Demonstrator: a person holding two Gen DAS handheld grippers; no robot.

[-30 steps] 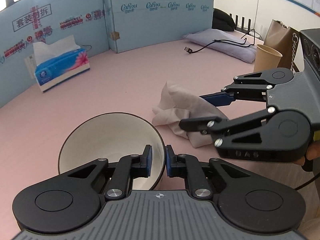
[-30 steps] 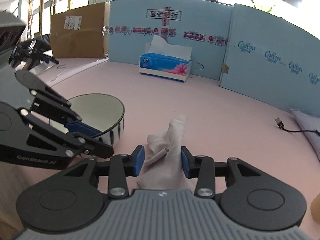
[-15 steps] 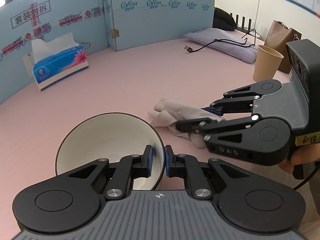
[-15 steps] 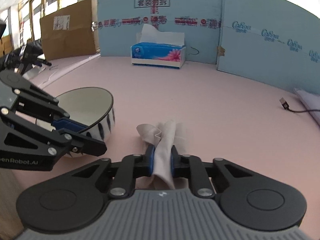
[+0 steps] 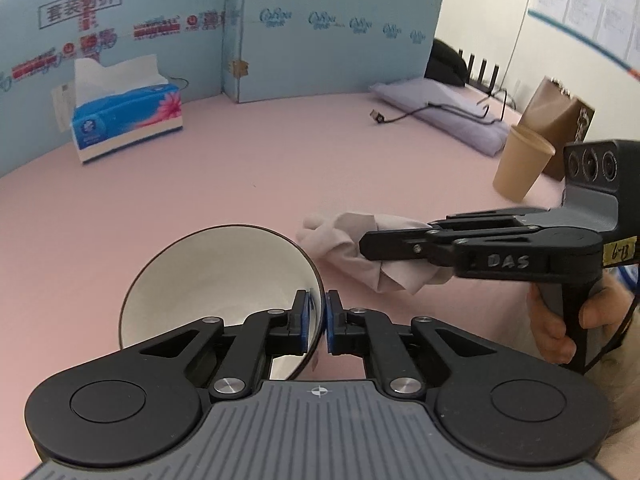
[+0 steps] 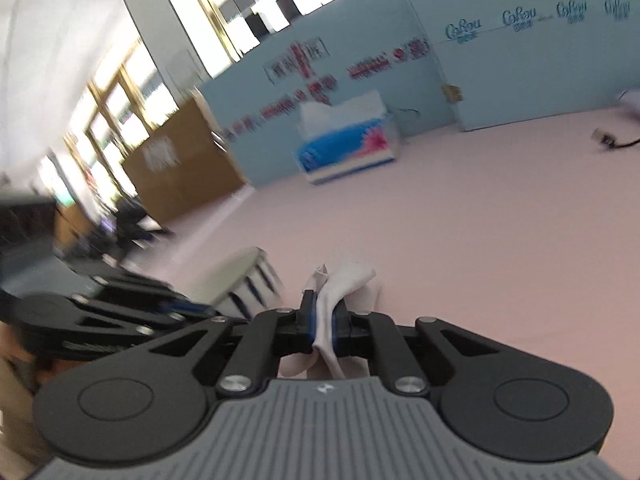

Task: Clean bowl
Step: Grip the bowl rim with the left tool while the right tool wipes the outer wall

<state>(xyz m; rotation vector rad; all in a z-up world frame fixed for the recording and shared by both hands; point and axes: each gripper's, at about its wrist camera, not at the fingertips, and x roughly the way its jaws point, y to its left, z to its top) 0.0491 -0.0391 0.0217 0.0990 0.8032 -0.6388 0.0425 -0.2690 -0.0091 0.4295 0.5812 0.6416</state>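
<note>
Bowl (image 5: 216,280) sits on the pink tabletop (image 5: 280,168), tilted, mouth toward the back; cream-white inside, thin dark rim, blue marks on the outside wall seen blurred in the right wrist view (image 6: 240,284). Left gripper (image 5: 316,320) is clamped on the bowl's near rim, one pad inside, one outside. Just right of the bowl, close but apart, a crumpled beige cloth (image 5: 360,248) is pinched tight in the right gripper (image 6: 323,320), a hand (image 5: 560,328) on its grip. Writing, left to right: boxed Chinese characters and red logos on the blue panel (image 5: 160,20), not legible; blue tissue box (image 5: 128,116) with pink flower; repeated "CoRou" on the panel; "DAS" on the right gripper's body; yellow tag reading "6-13". Paper cup (image 5: 520,164) at far right.
</note>
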